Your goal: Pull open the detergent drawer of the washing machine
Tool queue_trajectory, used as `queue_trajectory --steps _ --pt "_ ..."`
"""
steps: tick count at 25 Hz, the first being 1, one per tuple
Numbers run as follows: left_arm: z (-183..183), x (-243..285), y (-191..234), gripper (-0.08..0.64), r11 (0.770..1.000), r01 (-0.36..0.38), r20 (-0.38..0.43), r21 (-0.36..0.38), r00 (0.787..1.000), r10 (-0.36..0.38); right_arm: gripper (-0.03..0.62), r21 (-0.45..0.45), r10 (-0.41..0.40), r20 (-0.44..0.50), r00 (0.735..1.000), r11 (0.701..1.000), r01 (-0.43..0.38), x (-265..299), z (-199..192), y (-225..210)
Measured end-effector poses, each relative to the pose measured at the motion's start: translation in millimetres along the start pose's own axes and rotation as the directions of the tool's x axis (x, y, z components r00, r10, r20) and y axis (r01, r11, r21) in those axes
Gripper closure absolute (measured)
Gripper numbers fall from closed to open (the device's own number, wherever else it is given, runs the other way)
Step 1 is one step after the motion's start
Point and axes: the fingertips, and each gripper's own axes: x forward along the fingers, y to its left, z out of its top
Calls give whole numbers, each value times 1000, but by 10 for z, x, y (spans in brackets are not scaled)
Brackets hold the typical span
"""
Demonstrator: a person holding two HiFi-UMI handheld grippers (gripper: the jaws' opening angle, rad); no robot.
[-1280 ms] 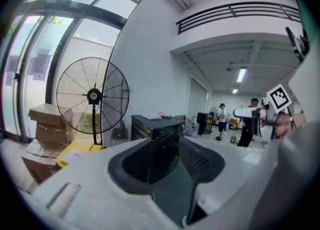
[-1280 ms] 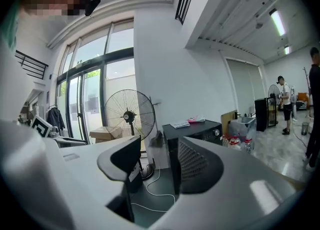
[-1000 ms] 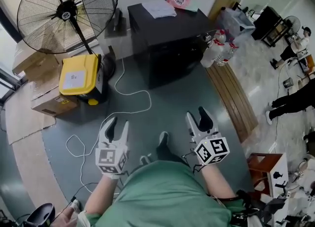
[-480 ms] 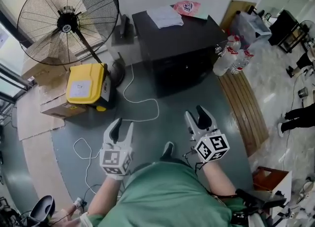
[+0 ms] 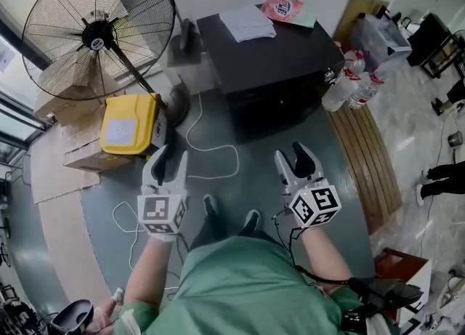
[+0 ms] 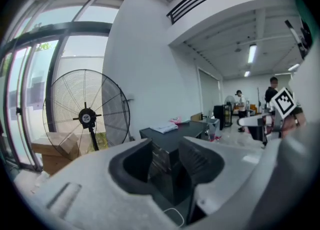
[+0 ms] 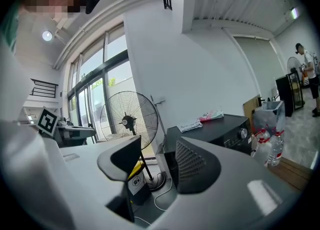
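The black washing machine (image 5: 269, 57) stands against the far wall, its front facing me; it also shows between the jaws in the left gripper view (image 6: 172, 136) and in the right gripper view (image 7: 220, 126). A round knob (image 7: 243, 133) sits on its control panel; the detergent drawer cannot be made out. My left gripper (image 5: 168, 158) hovers over the grey floor, short of the machine and to its left, open and empty. My right gripper (image 5: 294, 153) is level with it, in front of the machine's right half, also open and empty.
A large standing fan (image 5: 98, 32) is at the far left, with a yellow box (image 5: 131, 124) and cardboard boxes (image 5: 76, 155) below it. A white cable (image 5: 211, 148) loops on the floor. Water bottles (image 5: 349, 79) and a wooden board (image 5: 367, 159) lie right of the machine. Papers (image 5: 247, 22) lie on top.
Both grippers have moved forward towards the washing machine together with the person. Their jaws stay apart and empty.
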Motion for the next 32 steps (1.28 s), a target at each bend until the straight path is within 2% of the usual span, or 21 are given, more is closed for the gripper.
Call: queue_trajectory --steps 4,7,9,11,15,19,22,27,32 --pt "300 445 371 399 1000 -6 72 1 997 6 377 -35 -18 26 999 999 19 351 110 -49" --pt "499 778 633 399 1000 19 112 -4 994 -18 378 -26 -26 41 999 999 27 661 198 -53" --pt "574 1032 738 399 998 61 125 -14 990 -59 377 29 -26 39 999 999 25 865 201 -99" --pt "597 1276 816 399 993 114 127 -17 986 -111 377 128 -10 38 999 992 5 1077 132 -150" --pt "572 1690 1001 399 979 205 123 -3 971 -203 377 296 -1 36 999 955 -10 1499 -62 -258" --pt "542 2087 1157 399 956 294 106 -7 951 -291 377 372 -53 28 998 927 39 1817 -242 -410" --pt "538 2337 1170 400 940 342 91 -5 936 -341 377 422 -54 19 998 906 41 2001 -405 -526" --pt "494 2583 1025 399 921 389 51 19 920 -390 376 510 7 -1 1000 860 -6 2213 -760 -708" --pt "271 2801 803 399 916 400 -28 36 917 -399 376 565 101 -12 995 822 -76 2441 -1105 -968"
